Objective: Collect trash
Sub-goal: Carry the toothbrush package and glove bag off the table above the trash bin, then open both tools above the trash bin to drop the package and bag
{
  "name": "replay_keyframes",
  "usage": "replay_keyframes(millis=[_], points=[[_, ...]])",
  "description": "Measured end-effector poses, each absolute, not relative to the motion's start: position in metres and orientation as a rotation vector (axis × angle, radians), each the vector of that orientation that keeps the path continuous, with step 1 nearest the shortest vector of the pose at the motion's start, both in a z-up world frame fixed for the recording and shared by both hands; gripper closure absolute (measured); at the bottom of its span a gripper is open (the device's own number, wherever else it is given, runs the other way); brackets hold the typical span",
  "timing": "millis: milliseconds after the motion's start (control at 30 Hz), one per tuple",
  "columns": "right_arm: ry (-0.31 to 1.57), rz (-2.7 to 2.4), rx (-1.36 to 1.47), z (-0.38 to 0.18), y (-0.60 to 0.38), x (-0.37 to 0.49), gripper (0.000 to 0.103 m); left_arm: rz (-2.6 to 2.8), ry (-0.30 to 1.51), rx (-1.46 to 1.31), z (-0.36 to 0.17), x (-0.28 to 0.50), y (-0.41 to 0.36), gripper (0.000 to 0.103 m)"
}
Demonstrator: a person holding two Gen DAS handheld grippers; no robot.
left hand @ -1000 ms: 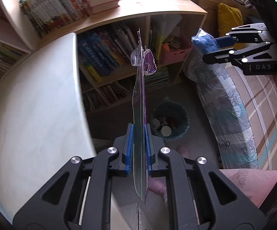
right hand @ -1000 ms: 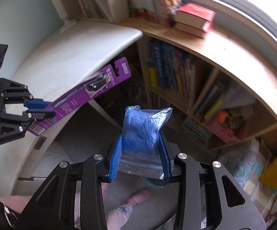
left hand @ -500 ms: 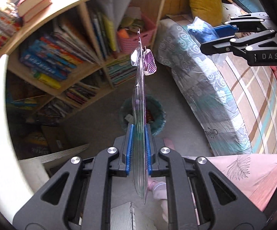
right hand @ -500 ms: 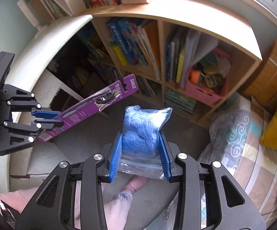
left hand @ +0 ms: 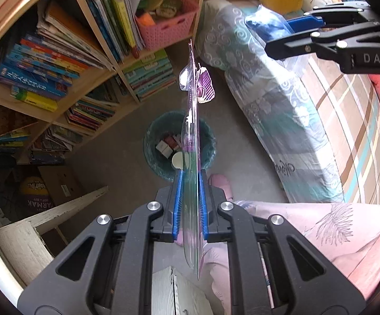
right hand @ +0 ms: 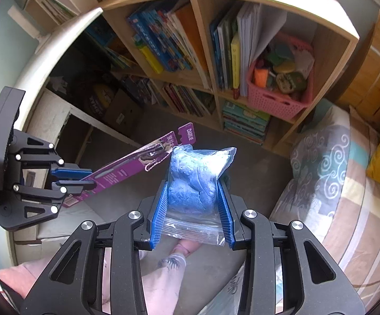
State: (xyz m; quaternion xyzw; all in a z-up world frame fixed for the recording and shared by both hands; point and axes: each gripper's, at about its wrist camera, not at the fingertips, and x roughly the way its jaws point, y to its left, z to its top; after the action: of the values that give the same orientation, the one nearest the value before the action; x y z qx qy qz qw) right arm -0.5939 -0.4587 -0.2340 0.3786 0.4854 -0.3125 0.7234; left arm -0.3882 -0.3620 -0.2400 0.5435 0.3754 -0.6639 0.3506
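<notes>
My left gripper (left hand: 190, 183) is shut on a flat purple blister pack (left hand: 194, 120), held edge-on above a teal trash bin (left hand: 208, 141) that stands on the floor and holds some packets. The pack also shows in the right wrist view (right hand: 137, 162), with the left gripper (right hand: 85, 177) at the left. My right gripper (right hand: 192, 199) is shut on a clear zip bag of blue stuff (right hand: 194, 181). It shows in the left wrist view (left hand: 282, 36) at the upper right, over the bed, with the bag (left hand: 266, 25).
A wooden bookshelf (left hand: 95, 31) with books and a pink basket (left hand: 163, 23) stands behind the bin. A bed with patterned cover (left hand: 308, 120) runs along the right. A white desk edge (right hand: 58, 44) and a cardboard box (left hand: 58, 183) are at the left. The person's feet (right hand: 169, 265) are below.
Both grippers have swung away from the white desk and tilted down toward the floor. The trash bin now lies straight under the blister pack. Both grips are unchanged.
</notes>
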Motion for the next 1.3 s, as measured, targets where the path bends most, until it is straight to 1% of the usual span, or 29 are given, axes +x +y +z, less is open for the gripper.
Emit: replay_keyframes(millis=[433,1167,1267,1300], points=[[1.112,-0.660,0.908,-0.276,-0.456,-0.591,0.066,-1.679,1.045,1.471,-0.274,-0.391,-0.364,0.093],[1.172,-0.583,0.964,-0.322,-0.464,-0.575,0.066,-1.612,1.110,1.563,-0.321,-0.398,-0.376,0.093],[1.180,-0.580,0.964,-0.329,-0.468,-0.571,0.062,-1.585,1.132,1.555,-0.329,-0.395,-0.382,0.091],[1.185,-0.577,0.976,-0.332,-0.471,-0.570,0.052,-1.579,1.146,1.549,-0.331,-0.394,-0.385,0.084]])
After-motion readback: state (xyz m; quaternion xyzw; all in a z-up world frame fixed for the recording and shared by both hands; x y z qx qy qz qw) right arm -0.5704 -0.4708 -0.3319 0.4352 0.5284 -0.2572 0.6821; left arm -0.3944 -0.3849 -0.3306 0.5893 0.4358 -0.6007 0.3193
